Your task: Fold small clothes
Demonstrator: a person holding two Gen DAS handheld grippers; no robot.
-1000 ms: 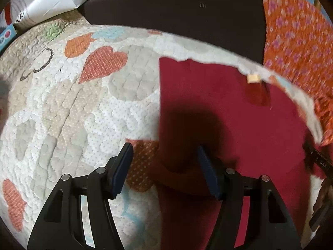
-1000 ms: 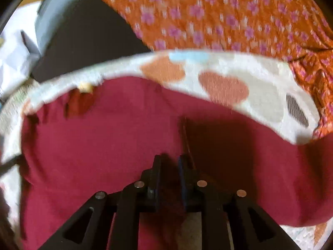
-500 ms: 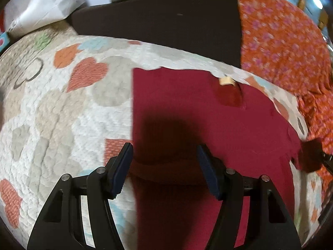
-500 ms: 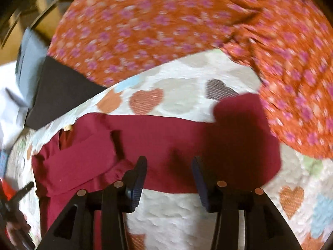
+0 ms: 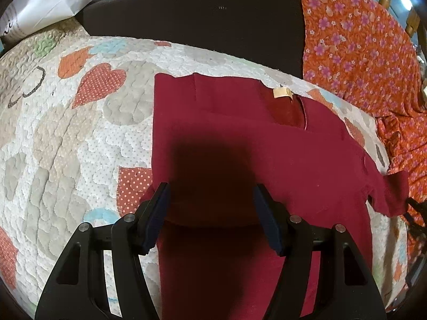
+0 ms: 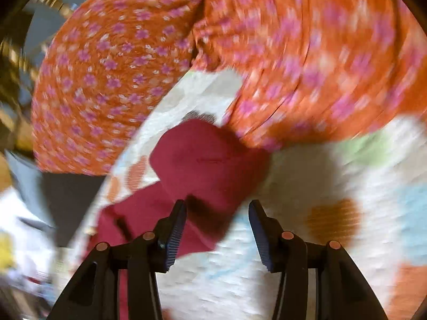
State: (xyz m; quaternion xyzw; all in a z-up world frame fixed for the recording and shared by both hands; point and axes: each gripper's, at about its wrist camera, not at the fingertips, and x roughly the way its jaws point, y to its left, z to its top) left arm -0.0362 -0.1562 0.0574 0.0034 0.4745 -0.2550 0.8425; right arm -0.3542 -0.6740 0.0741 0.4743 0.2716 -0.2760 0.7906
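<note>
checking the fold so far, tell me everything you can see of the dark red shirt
The dark red shirt is a soft knit-looking top lying flat, neck away from the left wrist camera, on the heart-print quilt. A cream label sits inside the open neckline. Its left side has a straight edge, apparently folded in; one sleeve still lies spread out sideways. Neither gripper's pads press on it.

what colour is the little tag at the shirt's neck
Pale tan neck tag, clearest in the left wrist view.
</note>
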